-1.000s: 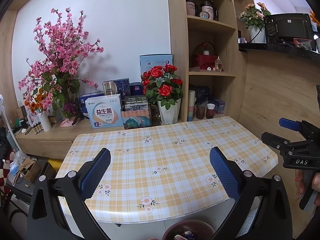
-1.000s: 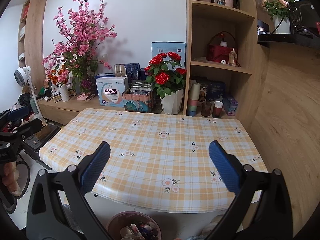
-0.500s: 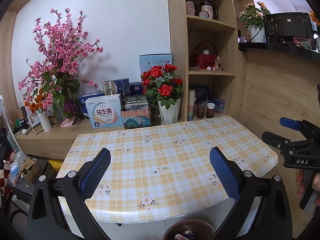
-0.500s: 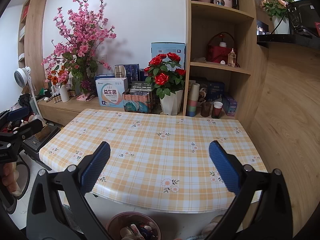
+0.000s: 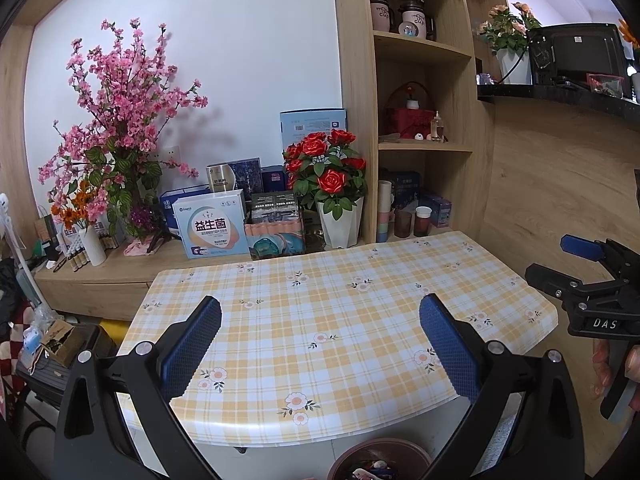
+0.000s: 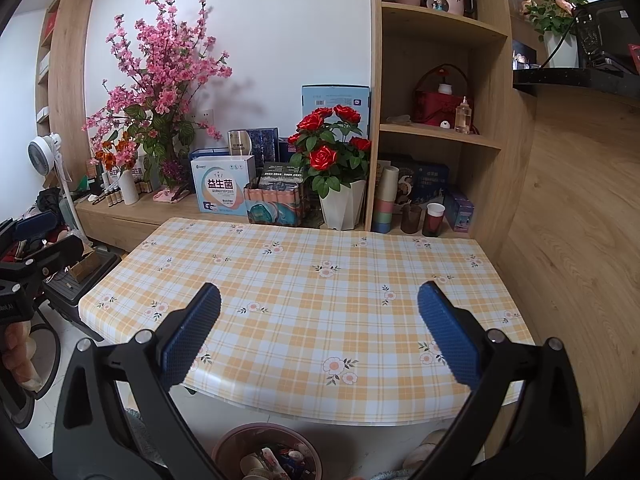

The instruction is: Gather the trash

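Left tool [image 5: 320,344]: both blue-padded fingers spread wide, nothing between them, held above the near edge of the counter [image 5: 360,292], which carries a yellow-and-white plaid cloth with small flower prints. Right tool [image 6: 320,340]: fingers equally wide apart and empty, also above the counter's near edge. In the left wrist view the right tool appears side-on at the right margin, gripped by a hand [image 5: 616,364]; in the right wrist view the left tool stands at the left margin, likewise in a hand [image 6: 18,354].

Trash bin [image 6: 240,438]: a round brownish-pink container on the floor below the counter's near edge, low between the right tool's fingers. It holds a mixed heap of trash [image 6: 272,460], including pale cup-like pieces and coloured wrappers; the single items are too small to tell apart.

Behind the counter: a white pot of red roses [image 6: 332,152], a pink blossom arrangement [image 6: 160,76], a white-and-blue box [image 6: 222,190], and a stack of pastel cups [image 6: 386,200] beside 2 dark cups on the lowest shelf.
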### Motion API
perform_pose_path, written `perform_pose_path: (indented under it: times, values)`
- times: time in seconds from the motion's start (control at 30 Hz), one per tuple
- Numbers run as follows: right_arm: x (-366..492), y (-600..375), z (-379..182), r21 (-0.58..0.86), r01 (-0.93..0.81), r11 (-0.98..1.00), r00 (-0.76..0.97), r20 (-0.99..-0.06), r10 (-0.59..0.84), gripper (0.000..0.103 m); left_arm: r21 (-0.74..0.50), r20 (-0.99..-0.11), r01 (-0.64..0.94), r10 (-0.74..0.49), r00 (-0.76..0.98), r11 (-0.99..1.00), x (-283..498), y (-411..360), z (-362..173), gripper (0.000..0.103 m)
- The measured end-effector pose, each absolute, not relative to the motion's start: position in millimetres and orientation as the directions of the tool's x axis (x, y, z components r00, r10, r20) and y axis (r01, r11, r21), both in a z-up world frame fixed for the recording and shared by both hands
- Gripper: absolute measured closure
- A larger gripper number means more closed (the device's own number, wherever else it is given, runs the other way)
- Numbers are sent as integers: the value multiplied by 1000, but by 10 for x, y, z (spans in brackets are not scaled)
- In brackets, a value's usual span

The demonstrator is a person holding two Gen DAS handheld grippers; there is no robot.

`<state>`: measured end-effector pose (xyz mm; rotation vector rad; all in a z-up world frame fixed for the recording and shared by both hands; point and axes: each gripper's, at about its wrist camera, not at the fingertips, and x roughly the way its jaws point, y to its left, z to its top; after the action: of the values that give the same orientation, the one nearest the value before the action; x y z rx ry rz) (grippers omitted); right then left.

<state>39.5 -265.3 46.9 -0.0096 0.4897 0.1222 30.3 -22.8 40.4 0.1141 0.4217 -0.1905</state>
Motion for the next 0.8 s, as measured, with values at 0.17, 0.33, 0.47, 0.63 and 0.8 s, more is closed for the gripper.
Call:
perform_pose_path:
  times: [0.17,0.33,0.47,0.63,0.8]
  values:
    - [394,-2668,472,19,-115,993,876,-469,110,6,75,-416,205,-156,896,976,291,-225,421,6]
    - [374,-2713,505,11,-103,995,881,-463,96,6,77,-416,203,-154,896,976,290,-219,433,6]
    - [371,-2723,509,5,-96,995,882,-462,87,6,75,-416,204,-155,896,976,285,-210,440,6]
    - [360,-2692,500,2,-96,995,882,-464,85,6,81,-414,204,-153,898,976,279,-199,454,6]
    - [362,-2692,495,0,-94,996,882,-464,84,6,82,-412,202,-151,899,976,277,-199,452,6]
